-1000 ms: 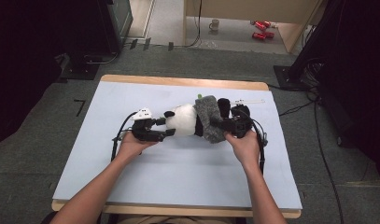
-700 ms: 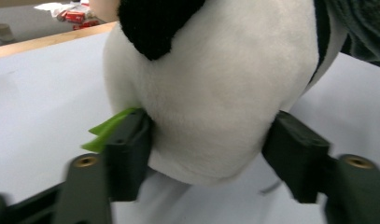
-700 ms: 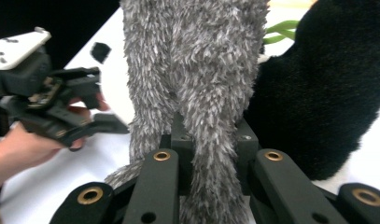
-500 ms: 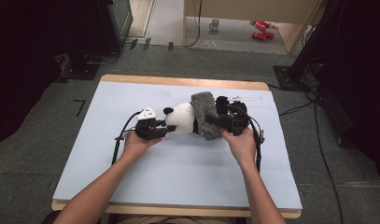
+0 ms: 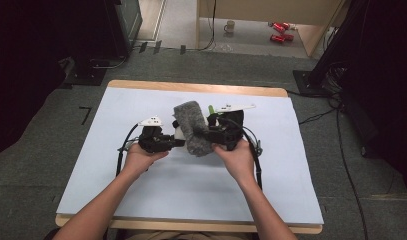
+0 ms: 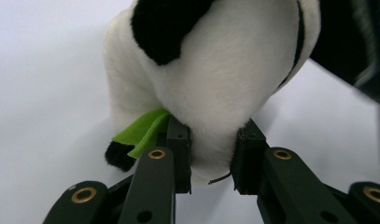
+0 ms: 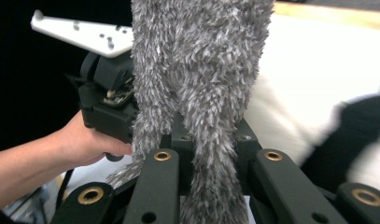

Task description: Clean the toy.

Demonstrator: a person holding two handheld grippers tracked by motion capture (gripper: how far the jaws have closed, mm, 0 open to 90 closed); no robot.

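A black-and-white panda plush with a green felt piece lies mid-table, its white body peeking out from under a grey fuzzy fabric piece. My left gripper has just been closing and its pads now pinch the plush's white fur. In the high view the left gripper comes at the plush from the left. My right gripper is shut on the grey fuzzy fabric, which rises upright from its jaws. From above, the right gripper holds the fabric over the plush.
A pale blue mat covers the wooden table. Cables trail from both grippers across it. On the floor beyond stand a mug and red cans. Dark equipment flanks the table on both sides.
The right hand has carried the grey fabric leftward over the plush, hiding most of it. The left gripper's jaws have closed on the plush's white fur and lifted slightly.
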